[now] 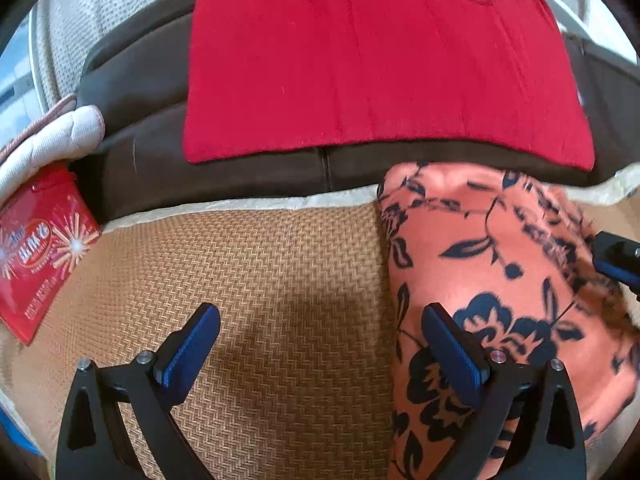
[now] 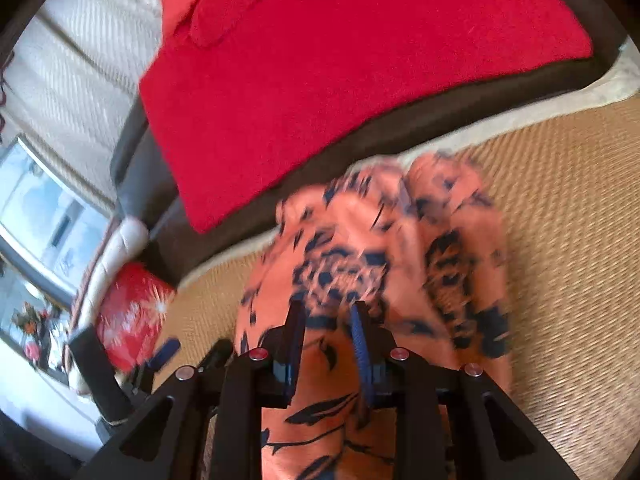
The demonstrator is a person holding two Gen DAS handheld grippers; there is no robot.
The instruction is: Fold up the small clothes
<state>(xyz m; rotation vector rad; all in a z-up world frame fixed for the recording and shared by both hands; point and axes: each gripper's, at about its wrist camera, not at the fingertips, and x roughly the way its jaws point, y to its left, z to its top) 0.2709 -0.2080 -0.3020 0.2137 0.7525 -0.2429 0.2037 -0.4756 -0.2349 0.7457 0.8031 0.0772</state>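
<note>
Woven straw matting (image 1: 280,280) covers the surface under both tools, edged by a pale border and backed by a dark brown cushion.

At the centre of the left view, the left hand-held gripper (image 1: 320,340) stands wide apart and holds nothing; its left finger hangs over bare matting, and its right finger overlaps the left edge of the orange floral garment (image 1: 500,280), though contact cannot be judged. In the right view, the right hand-held gripper (image 2: 326,320) has its jaws drawn narrow with a ridge of the orange floral garment (image 2: 380,248) bunched between them; it appears to pinch the cloth, but motion blur leaves that grip a likely reading, not a sure one.

Outward from the left tool, the garment fills the 3 o'clock side of the frame, running from the bottom edge up to the pale border. It lies rumpled in soft mounds, with no clean crease or squared edge visible. A red cloth (image 1: 380,60) lies flat on the brown cushion at 12 o'clock, and a red tin (image 1: 40,252) rests at 9 o'clock, near a white quilted pad (image 1: 56,136).

Judged from this, the fold is at an early or middle stage: the garment is gathered rather than flattened, so smoothing and the tidy final folds seem left to do.
</note>
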